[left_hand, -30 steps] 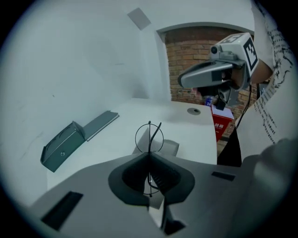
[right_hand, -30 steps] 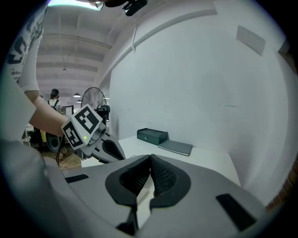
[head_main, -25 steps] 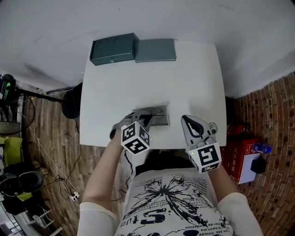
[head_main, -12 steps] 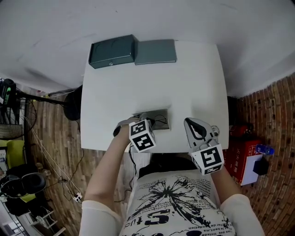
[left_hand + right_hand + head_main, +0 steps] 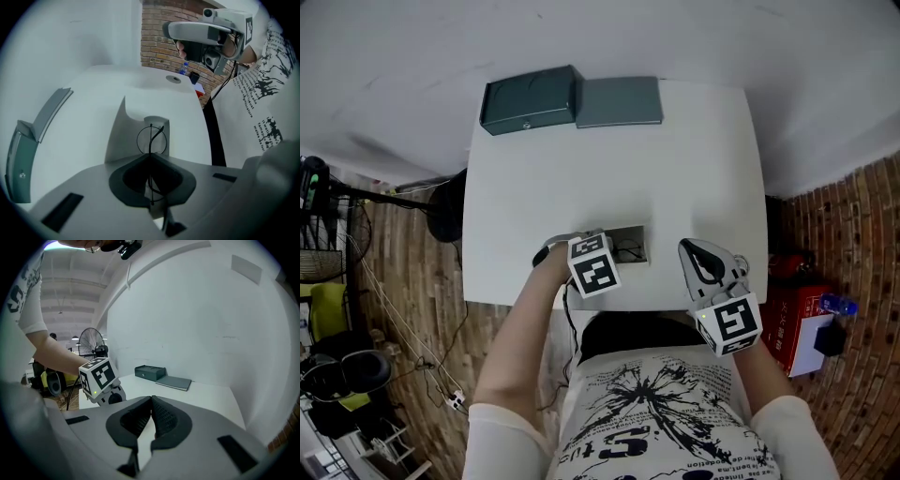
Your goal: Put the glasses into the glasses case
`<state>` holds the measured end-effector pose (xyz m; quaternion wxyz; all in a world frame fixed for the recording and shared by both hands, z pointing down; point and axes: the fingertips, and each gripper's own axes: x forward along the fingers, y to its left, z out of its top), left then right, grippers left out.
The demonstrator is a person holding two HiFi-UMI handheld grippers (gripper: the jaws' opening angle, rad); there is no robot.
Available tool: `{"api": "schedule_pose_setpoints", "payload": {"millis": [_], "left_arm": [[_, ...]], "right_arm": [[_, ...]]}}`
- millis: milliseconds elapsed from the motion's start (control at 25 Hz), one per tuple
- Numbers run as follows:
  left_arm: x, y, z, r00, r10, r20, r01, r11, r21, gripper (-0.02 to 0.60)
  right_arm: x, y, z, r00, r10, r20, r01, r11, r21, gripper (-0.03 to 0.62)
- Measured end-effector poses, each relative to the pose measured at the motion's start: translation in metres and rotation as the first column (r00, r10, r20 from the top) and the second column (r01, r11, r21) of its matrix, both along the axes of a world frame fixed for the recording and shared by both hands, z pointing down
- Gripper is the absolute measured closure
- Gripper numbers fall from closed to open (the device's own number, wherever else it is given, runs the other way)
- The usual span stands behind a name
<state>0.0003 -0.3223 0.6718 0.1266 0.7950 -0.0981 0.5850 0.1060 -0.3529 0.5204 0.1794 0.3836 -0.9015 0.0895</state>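
My left gripper (image 5: 607, 247) points steeply down near the table's front edge, shut on a pair of thin black wire glasses (image 5: 152, 139). The glasses hang from the jaws just over a light grey glasses case (image 5: 123, 133) that lies open on the white table (image 5: 675, 169). In the head view the case (image 5: 634, 232) shows just beyond the left marker cube, with the black wire of the glasses (image 5: 627, 251) over it. To the right, my right gripper (image 5: 692, 249) hovers at the front edge with its jaws shut and nothing between them (image 5: 151, 400).
A dark green box (image 5: 530, 98) with its flat lid (image 5: 619, 101) open beside it stands at the table's far edge. Brick-patterned floor, a red box (image 5: 797, 314) and cables surround the table. A fan (image 5: 91, 341) stands beyond the left side.
My left gripper has sunk and tipped more steeply down, bringing the glasses closer over the grey case. The right gripper has stayed put.
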Motion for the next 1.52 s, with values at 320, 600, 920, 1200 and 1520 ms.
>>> {"api": "schedule_pose_setpoints", "payload": {"millis": [320,600,920,1200,1520], "left_arm": [[0.001,0.005,0.001,1.000,0.006,-0.006,-0.006,1.000,-0.017,0.568],[0.002,0.000,-0.004,0.990,-0.103,-0.093,0.099,0.994,-0.046,0.485],[0.000,-0.001,-0.032,0.986,-0.066,-0.150,0.068,0.998,0.008,0.428],[-0.010,0.000,-0.076,0.966,-0.091,-0.240,0.118,0.988,0.103,0.518],[-0.030,0.002,-0.133,0.924,-0.125,-0.361,0.219,0.948,0.232,0.568]], "right_arm": [[0.000,0.004,0.005,0.999,0.003,-0.041,-0.003,1.000,-0.006,0.579],[0.001,0.010,0.005,0.998,0.017,-0.058,-0.018,1.000,-0.009,0.579],[-0.009,0.011,-0.004,0.997,0.022,-0.077,-0.022,1.000,-0.004,0.579],[-0.021,0.024,-0.026,0.996,0.070,-0.060,-0.069,0.998,0.012,0.579],[-0.041,0.037,-0.061,0.994,0.109,-0.026,-0.108,0.993,0.056,0.579]]}}
